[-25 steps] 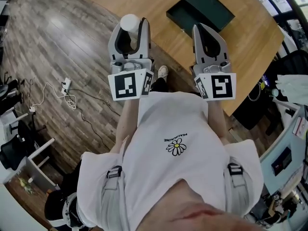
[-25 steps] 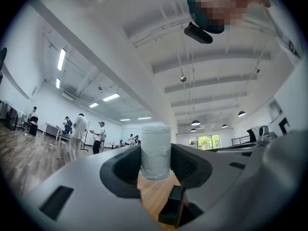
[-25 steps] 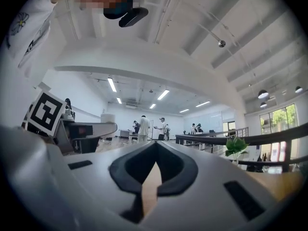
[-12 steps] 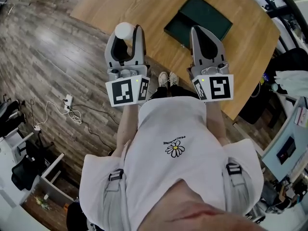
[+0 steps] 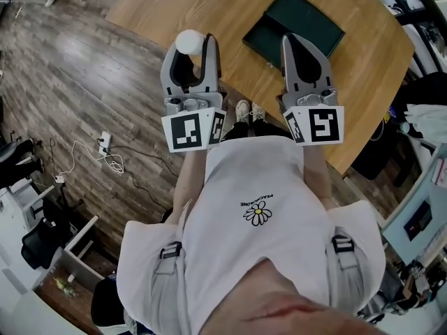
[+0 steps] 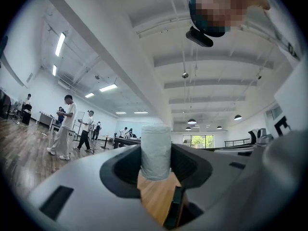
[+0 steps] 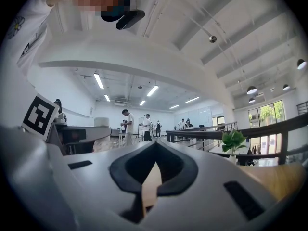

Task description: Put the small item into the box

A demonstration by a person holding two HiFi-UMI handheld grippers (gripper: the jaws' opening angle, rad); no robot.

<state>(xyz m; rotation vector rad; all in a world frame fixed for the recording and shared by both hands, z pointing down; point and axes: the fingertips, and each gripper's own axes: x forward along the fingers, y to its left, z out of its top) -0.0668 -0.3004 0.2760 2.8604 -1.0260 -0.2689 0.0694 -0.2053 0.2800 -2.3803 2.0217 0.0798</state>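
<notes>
My left gripper point(image 5: 188, 47) is shut on a small white roll point(image 5: 188, 41), which stands upright between its fingertips; in the left gripper view the white roll point(image 6: 155, 151) sits clamped between the grey jaws. My right gripper point(image 5: 302, 46) is shut with nothing in it, its tips meeting in the right gripper view point(image 7: 155, 146). A dark green open box point(image 5: 293, 22) lies on the wooden table point(image 5: 209, 5), just beyond both grippers and nearer the right one. Both grippers hover at the table's near edge.
The table's near edge runs diagonally under the grippers, with wood floor to the left. A white power strip and cable point(image 5: 105, 145) lie on the floor. A black chair point(image 5: 419, 89) and cluttered desks stand to the right. People stand far off in the room.
Both grippers have shifted slightly across the view together with the roll still held. The box and table sit a little differently in the picture as the head moved.
</notes>
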